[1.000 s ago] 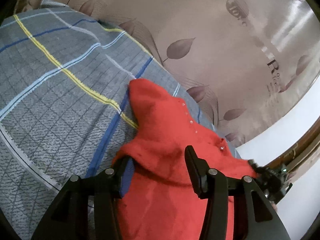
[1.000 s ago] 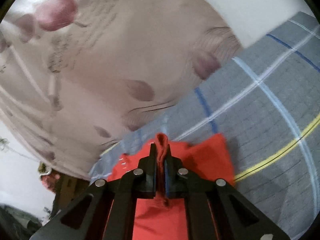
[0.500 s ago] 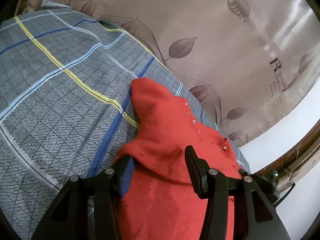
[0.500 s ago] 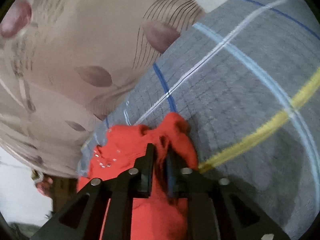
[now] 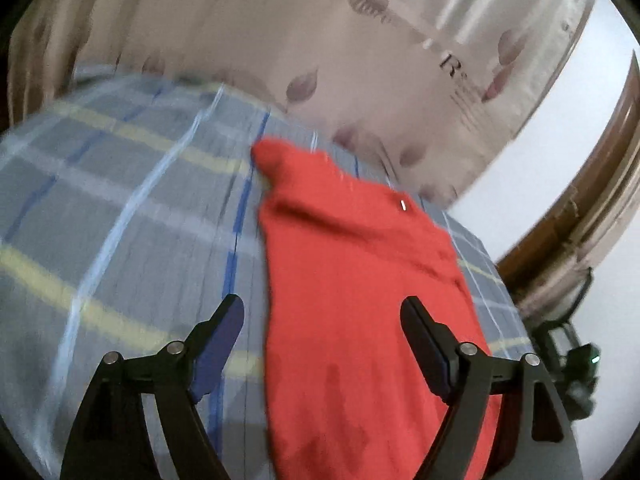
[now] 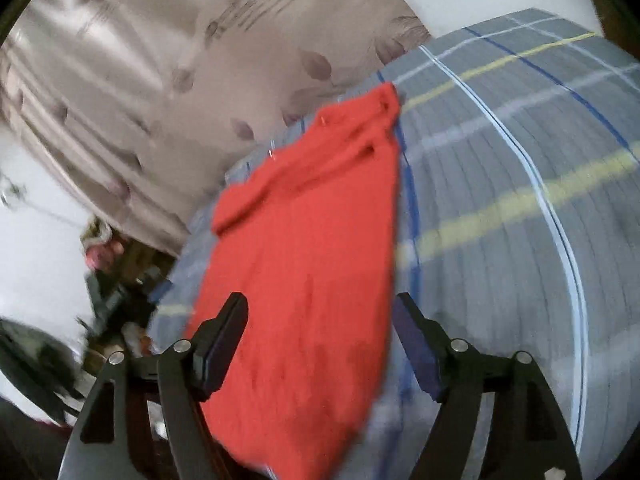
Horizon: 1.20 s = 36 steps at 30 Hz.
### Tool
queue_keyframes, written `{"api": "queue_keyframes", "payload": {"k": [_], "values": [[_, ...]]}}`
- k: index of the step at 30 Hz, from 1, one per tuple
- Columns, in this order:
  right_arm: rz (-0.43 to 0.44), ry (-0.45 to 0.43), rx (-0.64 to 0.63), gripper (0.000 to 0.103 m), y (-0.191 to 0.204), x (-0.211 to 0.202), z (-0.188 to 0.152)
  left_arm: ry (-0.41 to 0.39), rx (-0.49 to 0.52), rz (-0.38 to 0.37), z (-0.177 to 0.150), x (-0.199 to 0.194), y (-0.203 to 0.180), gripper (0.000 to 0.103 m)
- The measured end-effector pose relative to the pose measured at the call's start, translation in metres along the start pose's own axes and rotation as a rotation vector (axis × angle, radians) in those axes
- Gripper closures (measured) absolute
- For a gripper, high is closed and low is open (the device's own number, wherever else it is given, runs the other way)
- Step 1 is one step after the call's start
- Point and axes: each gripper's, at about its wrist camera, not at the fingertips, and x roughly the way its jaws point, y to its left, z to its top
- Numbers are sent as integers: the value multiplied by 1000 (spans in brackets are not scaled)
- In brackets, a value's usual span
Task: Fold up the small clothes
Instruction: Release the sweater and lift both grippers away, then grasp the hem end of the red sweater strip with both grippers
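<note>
I see a plain red garment [image 5: 352, 300] on my grey bedspread [image 5: 120, 240], checked with yellow, blue and pale stripes. Behind hangs a beige curtain [image 5: 320, 32] printed with mauve leaves.

I see one red garment [image 5: 360, 300], a small knit-looking piece, lying flat on the bed [image 5: 120, 208], on grey plaid bedding with yellow, blue and white stripes. It is laid as a long strip, its far end narrowing to a rounded tip near the edge by the curtain. A fold ridge crosses the far part, with a few small shiny studs near it. From the right wrist view, the garment [image 6: 304, 272] has one long edge running along a blue stripe. Both views are motion-blurred.
</note>
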Motion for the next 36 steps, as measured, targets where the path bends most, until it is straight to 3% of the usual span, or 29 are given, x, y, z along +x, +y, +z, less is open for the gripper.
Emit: {"api": "queue_keyframes", "payload": {"k": [4,7,9,11,14,16,18,20,21,23,31,34,36], "values": [[8,15,20,31,-9,-11,-46,124,-34,-63,-44,-9,10,22],[36,-22,44,31,-11,-20,-55,147,-29,-70,-66,-14,11,22],[61,-16,50,31,-10,-18,-55,146,-33,-110,-70,-20,6,22],[91,2,44,31,-4,-16,-60,200,-31,-153,-76,-17,1,22],[50,36,-23,31,10,-9,-70,211,43,-142,-80,-16,-8,26],[59,51,-36,35,16,-6,-74,221,38,-162,-82,-15,-8,32],[83,80,-29,43,20,-1,-79,233,-9,-202,-83,-15,-2,41],[84,79,-36,50,24,3,-85,254,-49,-241,-84,-12,4,59],[91,80,-21,68,24,3,-86,262,-60,-248,-87,-11,5,65],[81,97,55,93,12,9,-88,285,-81,-269,-93,-10,8,89],[84,94,91,89,8,3,-93,297,-94,-283,-101,-12,9,89],[132,115,133,75,5,5,-87,311,-101,-290,-98,-10,7,84],[174,116,144,57,5,6,-86,314,-107,-299,-93,-3,6,81]]}}
